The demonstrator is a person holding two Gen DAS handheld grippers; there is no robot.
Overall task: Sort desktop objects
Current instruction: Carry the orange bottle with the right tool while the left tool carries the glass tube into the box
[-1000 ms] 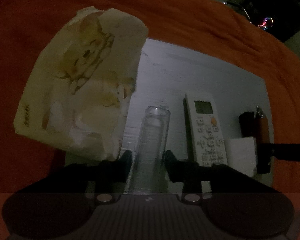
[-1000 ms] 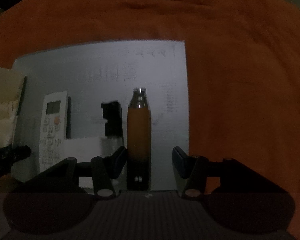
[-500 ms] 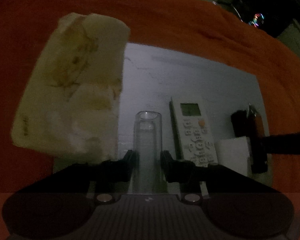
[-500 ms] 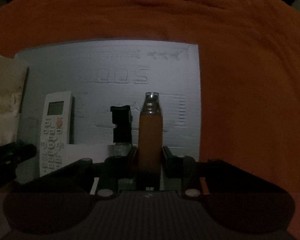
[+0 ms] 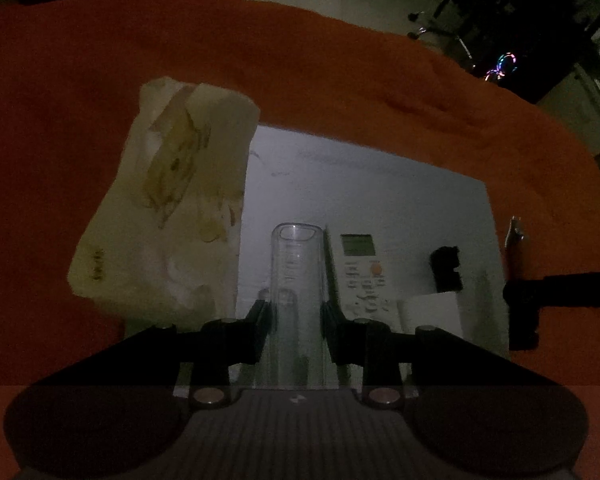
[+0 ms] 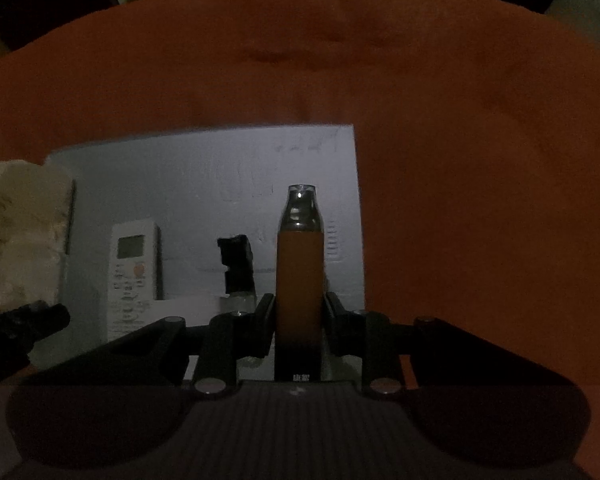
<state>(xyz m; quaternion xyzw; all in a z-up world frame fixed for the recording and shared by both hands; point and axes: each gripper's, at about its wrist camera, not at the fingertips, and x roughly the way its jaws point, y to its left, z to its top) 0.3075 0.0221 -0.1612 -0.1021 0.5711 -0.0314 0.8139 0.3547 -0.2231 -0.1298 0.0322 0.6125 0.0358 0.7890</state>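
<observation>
- Left gripper point(image 5: 295, 312) clamped on clear tube point(image 5: 296, 280), jaws narrow, pads pressing both sides; tube's open top points away from camera, looks empty, faint markings inside unreadable.
- Right gripper point(image 6: 299, 316) clamped on orange bottle point(image 6: 300, 276), jaws narrow; bottle has clear cap over silver neck, its base carries small print too dim to read.
- Both held things sit over the white board point(image 5: 360, 184) that lies on the orange cloth point(image 5: 340, 72) covering the desk; cannot tell whether they touch the board.
- Tissue pack point(image 5: 172, 208) at board's left edge, partly on the cloth; print on it blurred.
- Remote point(image 5: 360, 276) flat on board, just right of the tube; lower part hidden behind left gripper finger.
- Black clip point(image 5: 446, 270) on board between remote and bottle; shape hard to make out.
- White block point(image 5: 430, 314) near the remote, partly hidden by gripper; cannot tell what it is.
- In left view the right gripper shows only as a dark bar at right edge, cut off; the bottle is a thin sliver there.
- Scene very dark; background room with coloured lights, details unclear.
- Both grippers point steeply down at the board, side by side, well apart.
- No hand visible in either view.
</observation>
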